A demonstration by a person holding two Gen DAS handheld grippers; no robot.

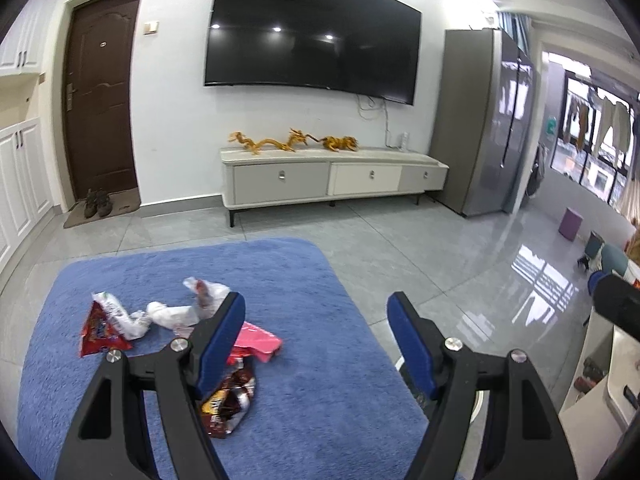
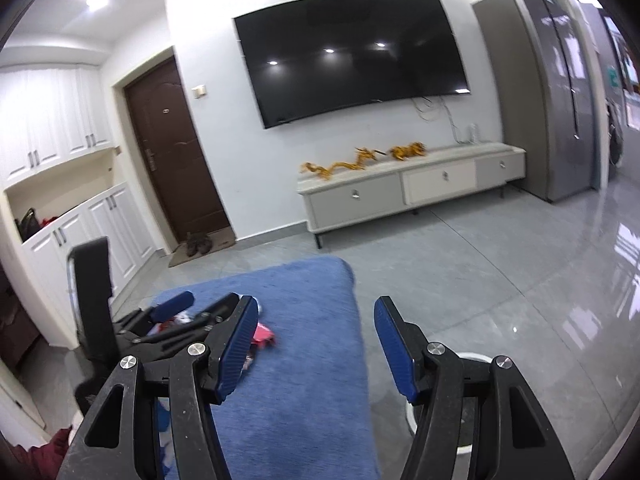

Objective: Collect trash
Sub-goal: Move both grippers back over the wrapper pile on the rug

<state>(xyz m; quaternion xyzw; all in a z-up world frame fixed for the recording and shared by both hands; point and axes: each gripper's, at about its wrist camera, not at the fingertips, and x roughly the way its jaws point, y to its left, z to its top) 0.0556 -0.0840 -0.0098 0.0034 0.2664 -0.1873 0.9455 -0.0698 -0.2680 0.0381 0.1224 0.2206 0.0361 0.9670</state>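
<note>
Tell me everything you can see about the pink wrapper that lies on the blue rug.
The pink wrapper is a flat, smooth, plastic-looking packet, bright pink with no print I can read. It lies flat on the blue rug, near the middle of the trash pile. Its left part is hidden behind a finger of the left tool, which is open and does not touch it. A dark brown snack wrapper lies just below it; whether they overlap is hidden. The right wrist view shows it blurred.

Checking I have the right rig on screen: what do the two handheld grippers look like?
Both match: the left gripper and right gripper have black angular plastic linkages with silver round pivot screws, and blue ribbed pads on their fingers. No cables, markings, hands or sleeves show clearly.
</note>
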